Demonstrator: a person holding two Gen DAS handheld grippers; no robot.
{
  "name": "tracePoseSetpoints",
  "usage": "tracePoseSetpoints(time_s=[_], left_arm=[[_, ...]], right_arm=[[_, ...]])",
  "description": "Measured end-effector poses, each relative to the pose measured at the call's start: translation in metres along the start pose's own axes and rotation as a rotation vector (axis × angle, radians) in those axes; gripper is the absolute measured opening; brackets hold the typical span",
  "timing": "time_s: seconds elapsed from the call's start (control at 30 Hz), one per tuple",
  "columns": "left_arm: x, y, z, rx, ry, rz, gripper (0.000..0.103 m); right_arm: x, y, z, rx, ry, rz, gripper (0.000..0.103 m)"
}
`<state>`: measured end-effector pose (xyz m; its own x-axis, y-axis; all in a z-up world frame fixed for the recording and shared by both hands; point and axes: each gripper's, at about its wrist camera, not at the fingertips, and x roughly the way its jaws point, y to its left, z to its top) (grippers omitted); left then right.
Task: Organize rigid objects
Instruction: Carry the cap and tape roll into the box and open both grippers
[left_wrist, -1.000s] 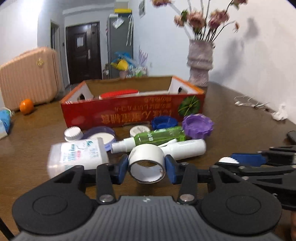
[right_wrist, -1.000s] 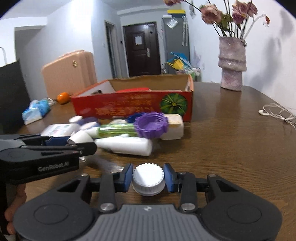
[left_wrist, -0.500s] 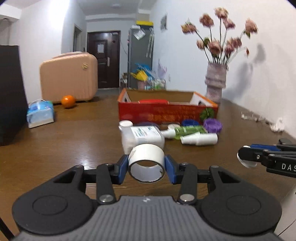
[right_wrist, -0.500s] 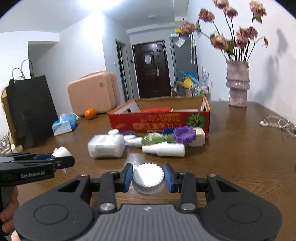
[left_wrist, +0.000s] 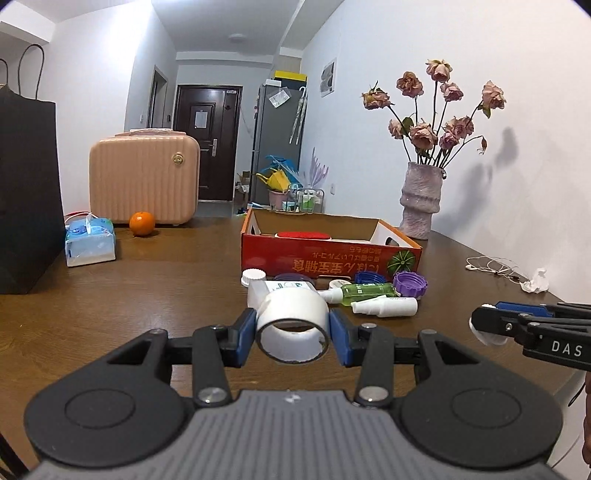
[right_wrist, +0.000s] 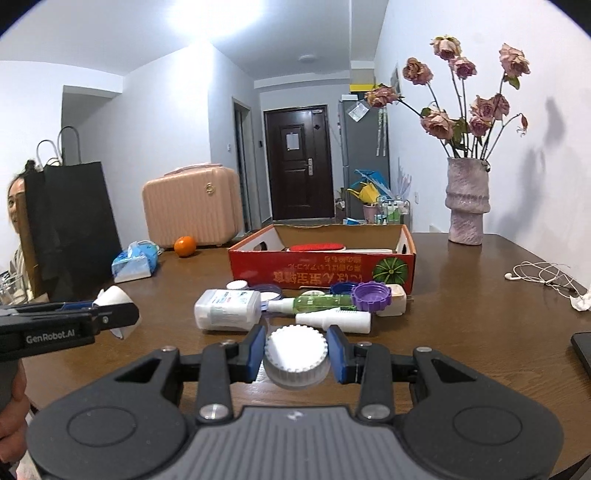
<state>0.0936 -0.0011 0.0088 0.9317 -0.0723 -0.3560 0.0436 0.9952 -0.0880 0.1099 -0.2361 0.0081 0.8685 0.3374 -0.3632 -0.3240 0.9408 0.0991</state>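
My left gripper (left_wrist: 292, 332) is shut on a white tape roll (left_wrist: 293, 320), held above the table near its front. My right gripper (right_wrist: 296, 350) is shut on a white ribbed cap (right_wrist: 296, 354). Ahead stands an open red cardboard box (left_wrist: 328, 258) with a red item inside; it also shows in the right wrist view (right_wrist: 321, 271). In front of the box lies a pile: a white jar (right_wrist: 227, 309), a green spray bottle (right_wrist: 314, 303), a white bottle (right_wrist: 334, 320), a purple cap (right_wrist: 370, 294) and a blue cap (left_wrist: 367, 277).
A vase of dried roses (right_wrist: 467, 201) stands at the back right. White earphones (right_wrist: 539, 275) and crumpled tissue (left_wrist: 535, 282) lie at right. A tissue pack (left_wrist: 89, 242), an orange (left_wrist: 142, 223), a pink suitcase (left_wrist: 144, 181) and a black bag (left_wrist: 26, 199) stand at left.
Both grippers have pulled back and risen away from the pile and box, each still holding its object. The box and pile now look farther off.
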Motion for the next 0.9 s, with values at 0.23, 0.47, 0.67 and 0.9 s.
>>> tracePoseSetpoints(time_s=[0.23, 0.47, 0.67, 0.9], left_arm=[[0.054, 0.01, 0.049, 0.009, 0.023, -0.062, 0.043], [0.164, 0.022, 0.13, 0.034, 0.094, -0.092, 0.043], [0.297, 0.026, 0.171, 0.084, 0.311, -0.085, 0.043], [0.406, 0.029, 0.17, 0.17, 0.521, -0.039, 0.043]], right_arm=[[0.026, -0.021, 0.026, -0.003, -0.014, -0.012, 0.036], [0.095, -0.057, 0.098, -0.03, -0.027, 0.01, 0.036], [0.214, -0.102, 0.158, 0.016, 0.089, 0.017, 0.036], [0.362, -0.147, 0.181, 0.03, 0.33, -0.072, 0.036]])
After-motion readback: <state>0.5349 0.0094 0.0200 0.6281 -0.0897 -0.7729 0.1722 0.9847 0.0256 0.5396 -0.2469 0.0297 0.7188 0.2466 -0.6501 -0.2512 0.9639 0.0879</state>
